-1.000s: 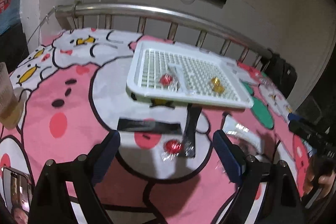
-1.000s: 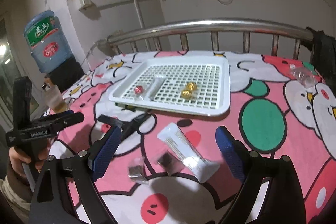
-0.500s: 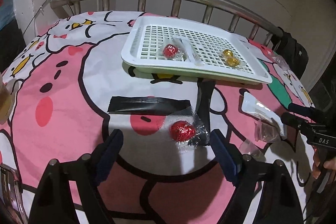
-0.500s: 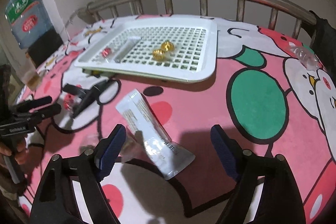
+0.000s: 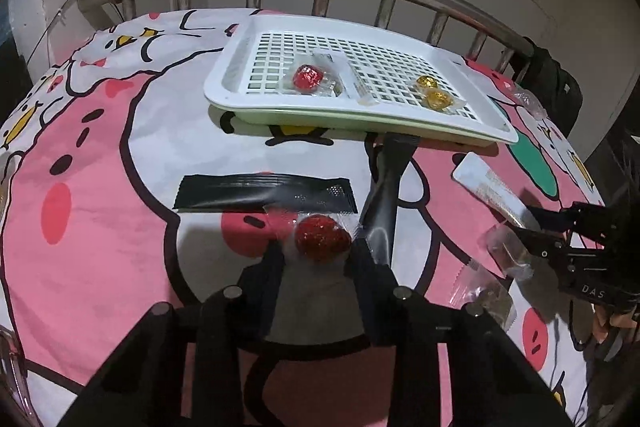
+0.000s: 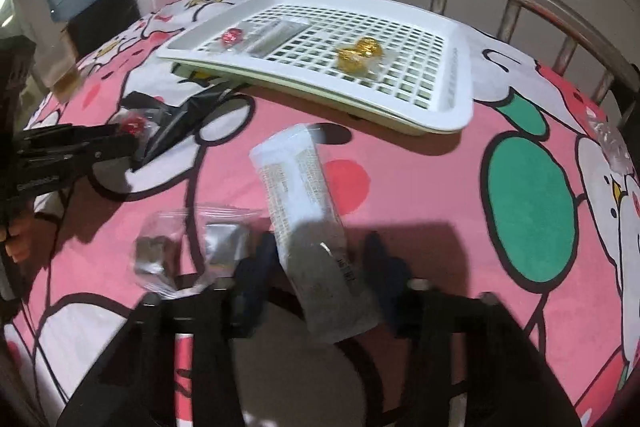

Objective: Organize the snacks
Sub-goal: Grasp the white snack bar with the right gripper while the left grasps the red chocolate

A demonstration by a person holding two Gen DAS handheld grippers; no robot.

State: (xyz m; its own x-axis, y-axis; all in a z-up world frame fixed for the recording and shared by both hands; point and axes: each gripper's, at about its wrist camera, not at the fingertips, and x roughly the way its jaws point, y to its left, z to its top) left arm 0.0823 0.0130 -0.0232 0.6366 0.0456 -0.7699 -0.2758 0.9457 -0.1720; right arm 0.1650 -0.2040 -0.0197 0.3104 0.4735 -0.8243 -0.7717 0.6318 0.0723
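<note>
Between the left gripper's (image 5: 319, 254) jaws sat a round red glittery foil candy (image 5: 322, 237) in crinkled clear plastic; beyond it lay a matt black packet (image 5: 264, 193).

You see a white grid tray (image 5: 256, 55), red (image 5: 322, 237) and gold candies (image 5: 436, 98), on a pink cartoon bedsheet (image 5: 100, 227).

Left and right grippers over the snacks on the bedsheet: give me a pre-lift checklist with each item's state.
1. Left gripper around the red foil candy: ok; its jaws have just been closing and the candy sits between them.
2. Left pads pressing the candy: cannot tell; the clear wrapper hides the contact.
3. Right gripper around the white snack packet: ok; its jaws have just been closing and straddle the packet's near end.
4. Right pads pressing the packet: not ok; a gap shows on the right side.
5. White tray has free space: ok.
6. The small clear packets clear of the right gripper: not ok; one touches the left finger.
</note>
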